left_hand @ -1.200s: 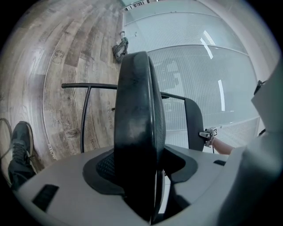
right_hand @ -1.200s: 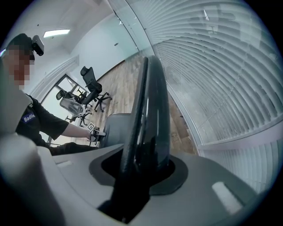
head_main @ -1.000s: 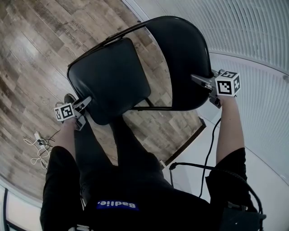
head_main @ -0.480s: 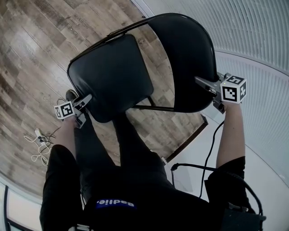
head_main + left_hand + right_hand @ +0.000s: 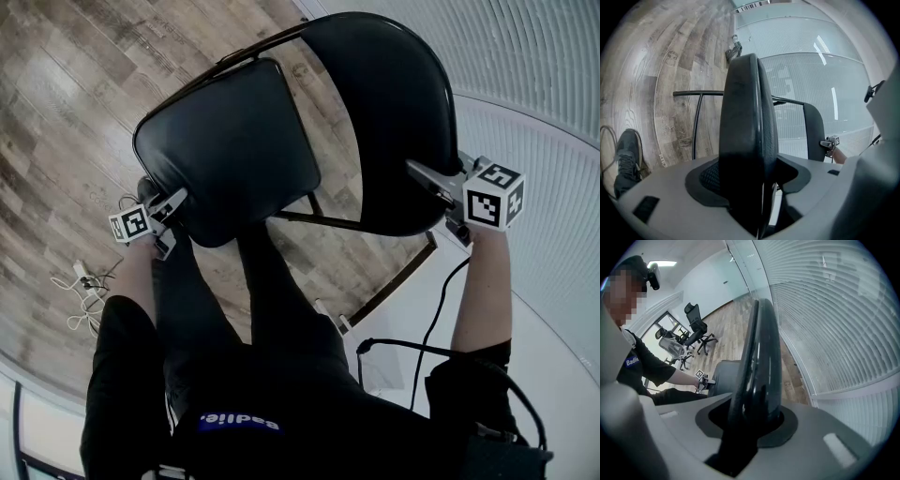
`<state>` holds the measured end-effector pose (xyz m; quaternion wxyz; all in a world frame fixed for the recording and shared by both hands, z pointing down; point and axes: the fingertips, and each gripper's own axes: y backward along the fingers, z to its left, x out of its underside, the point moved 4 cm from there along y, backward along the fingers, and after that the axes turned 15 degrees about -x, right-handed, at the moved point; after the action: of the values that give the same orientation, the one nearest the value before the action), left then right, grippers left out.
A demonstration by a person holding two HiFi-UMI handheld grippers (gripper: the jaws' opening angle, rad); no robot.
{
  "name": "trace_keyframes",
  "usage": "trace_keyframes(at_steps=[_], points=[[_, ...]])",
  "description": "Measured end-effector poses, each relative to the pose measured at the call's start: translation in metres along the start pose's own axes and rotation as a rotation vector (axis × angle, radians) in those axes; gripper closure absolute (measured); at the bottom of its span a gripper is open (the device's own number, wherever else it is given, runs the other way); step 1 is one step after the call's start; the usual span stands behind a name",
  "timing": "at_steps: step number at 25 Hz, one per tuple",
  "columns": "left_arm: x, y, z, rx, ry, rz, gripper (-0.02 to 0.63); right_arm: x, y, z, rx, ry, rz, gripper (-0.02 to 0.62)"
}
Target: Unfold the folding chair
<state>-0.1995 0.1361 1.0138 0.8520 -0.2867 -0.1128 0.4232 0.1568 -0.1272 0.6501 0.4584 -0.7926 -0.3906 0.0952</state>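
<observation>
A: Wood floor point(image 5: 56, 112) under the folding chair point(image 5: 281, 112)?

B: Yes. The left tongs point(image 5: 176, 202) clamp its seat point(image 5: 216, 159), jaws just eased wider. The right tongs point(image 5: 419, 174) grip the backrest point(image 5: 394, 122), jaws just tightened. The backrest is nearer the blinds point(image 5: 544, 84) than a second ago.

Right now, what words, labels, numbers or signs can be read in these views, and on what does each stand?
Blue patch on the person's shirt: white print, badge-like, left unread.
Floor marking: too blurred to read.
Marker cubes: square patterns only, no letters.
Nothing else is legible.
</observation>
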Motion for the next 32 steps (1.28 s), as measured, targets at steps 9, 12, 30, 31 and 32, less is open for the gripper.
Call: trace_keyframes(at_steps=[9, 12, 30, 31, 32], points=[[-0.001, 0.0, 0.016, -0.025, 0.014, -0.007, 0.322, -0.005, -0.014, 0.015, 0.002, 0.013, 0.01, 0.486], [-0.003, 0.0, 0.019, -0.023, 0.014, -0.013, 0.319, -0.006, -0.016, 0.017, 0.007, 0.016, 0.012, 0.488], [-0.001, 0.004, 0.026, -0.028, -0.009, -0.013, 0.267, 0.001, -0.016, 0.018, -0.024, 0.063, -0.001, 0.474], [-0.001, 0.005, 0.026, -0.041, -0.022, -0.004, 0.267, 0.001, -0.016, 0.019, -0.031, 0.071, 0.0, 0.469], [-0.001, 0.007, 0.026, -0.055, -0.033, 0.005, 0.267, 0.002, -0.017, 0.02, -0.04, 0.076, 0.002, 0.465]])
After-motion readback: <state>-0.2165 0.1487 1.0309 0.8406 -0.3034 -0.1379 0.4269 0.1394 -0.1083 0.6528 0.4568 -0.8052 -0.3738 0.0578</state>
